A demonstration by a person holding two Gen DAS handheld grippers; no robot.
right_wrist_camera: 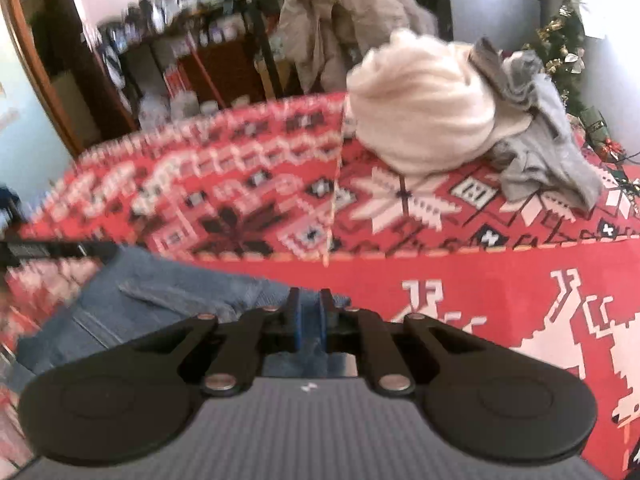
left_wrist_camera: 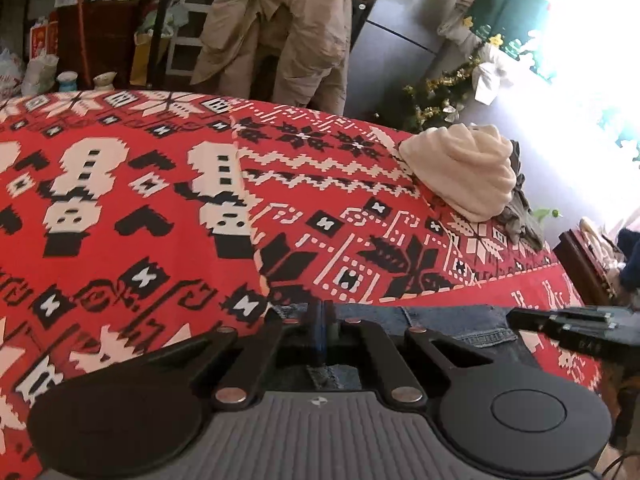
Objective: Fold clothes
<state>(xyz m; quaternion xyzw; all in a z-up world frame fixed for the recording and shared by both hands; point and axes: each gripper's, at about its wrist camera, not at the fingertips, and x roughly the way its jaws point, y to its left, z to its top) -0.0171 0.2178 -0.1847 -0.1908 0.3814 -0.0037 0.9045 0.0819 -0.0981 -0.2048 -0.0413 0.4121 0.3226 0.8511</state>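
One denim garment (right_wrist_camera: 160,300), one cream garment (right_wrist_camera: 420,112), one grey garment (right_wrist_camera: 548,152).

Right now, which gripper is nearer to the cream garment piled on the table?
Right. The right gripper holds the denim garment just below the cream garment. The left gripper grips the denim farther left.

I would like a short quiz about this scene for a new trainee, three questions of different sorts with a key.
1. True or false: the left gripper is shut on the denim garment.
2. What lies beside the cream garment on the red patterned cloth? A) a grey garment B) a green towel C) a black shoe
3. Fill in: the right gripper pinches the ____ garment.

Key: 1 true; 2 A, the grey garment; 3 denim.
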